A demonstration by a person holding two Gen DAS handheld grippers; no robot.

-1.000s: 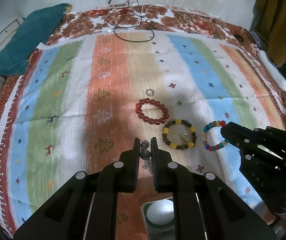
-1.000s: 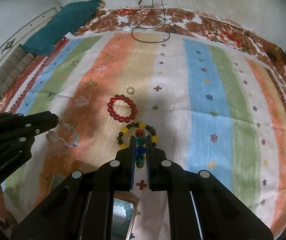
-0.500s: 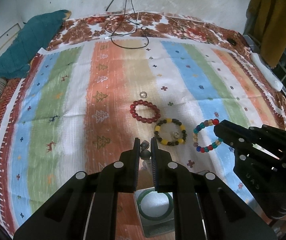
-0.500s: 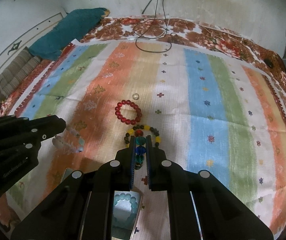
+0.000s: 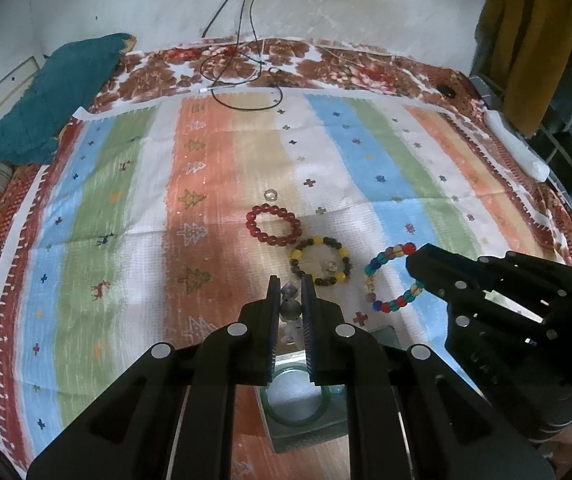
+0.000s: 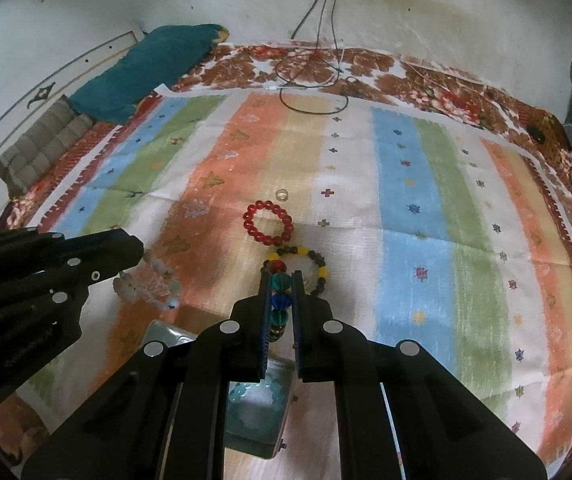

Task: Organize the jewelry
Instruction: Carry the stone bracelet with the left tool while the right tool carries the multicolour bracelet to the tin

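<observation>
My left gripper (image 5: 290,300) is shut on a clear pale bead bracelet (image 5: 290,309), which hangs above the cloth (image 6: 154,286). My right gripper (image 6: 280,292) is shut on a multicoloured bead bracelet (image 6: 279,300), also seen hanging in the left wrist view (image 5: 389,276). A red bead bracelet (image 5: 273,225) and a yellow-and-brown bead bracelet (image 5: 321,261) lie on the striped cloth (image 5: 214,184), with a small clear ring (image 5: 270,194) beyond them. Below the grippers is a grey tray holding a green bangle (image 5: 297,400); in the right wrist view a tray holds a turquoise bracelet (image 6: 256,394).
A teal cushion (image 5: 54,96) lies at the far left of the bed. Black cables (image 5: 242,68) loop at the far edge by the wall. A white bar-shaped thing (image 5: 515,148) lies at the right edge, with yellow cloth (image 5: 533,40) hanging behind.
Both grippers have risen and drawn back with their bracelets still held. The trays below them have come into view.
</observation>
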